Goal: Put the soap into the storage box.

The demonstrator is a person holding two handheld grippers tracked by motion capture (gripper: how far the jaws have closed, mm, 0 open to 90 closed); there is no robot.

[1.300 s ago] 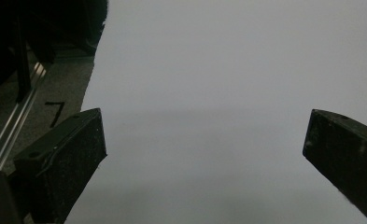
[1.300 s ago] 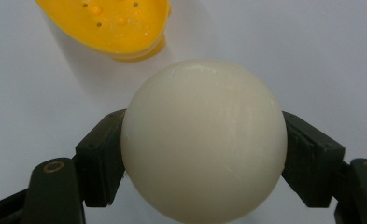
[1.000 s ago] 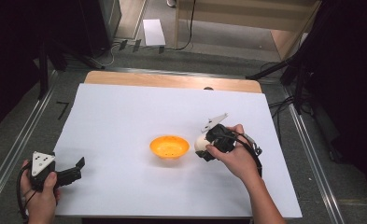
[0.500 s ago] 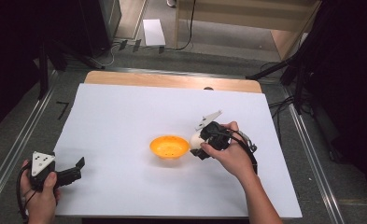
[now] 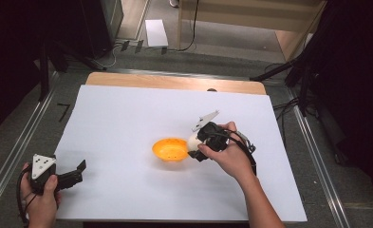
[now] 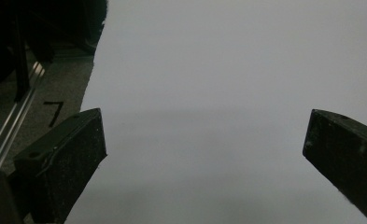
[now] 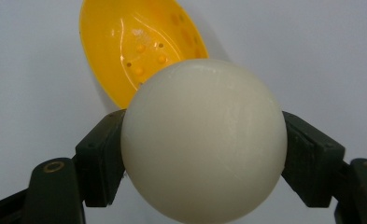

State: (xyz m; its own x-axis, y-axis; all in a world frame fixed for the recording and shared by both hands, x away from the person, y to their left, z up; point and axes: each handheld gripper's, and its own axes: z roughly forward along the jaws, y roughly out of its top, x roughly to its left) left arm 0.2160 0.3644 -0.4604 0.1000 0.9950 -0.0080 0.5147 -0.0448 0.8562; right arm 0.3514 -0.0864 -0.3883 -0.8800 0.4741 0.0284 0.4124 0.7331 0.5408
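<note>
- Right gripper: jaws clenched on the white ball, one pad on each flank, pinching it across its widest part so it cannot roll out.
- In the high view the ball sits at the tip of the right gripper, raised off the surface and just right of the orange bowl — I'd call this the carry, lining up for a drop.
- From the right gripper view the bowl lies just beyond the ball, hollow side up, small bumps on its inner floor; open and ready to receive.
- The bowl sits near the middle of the white surface, with nothing crowding it, so the approach looks easy.
- Left gripper: parked at the near left corner, well apart from the bowl, out of the way.
- Its jaws stand released and wide, holding nothing, bare white surface between them.
</note>
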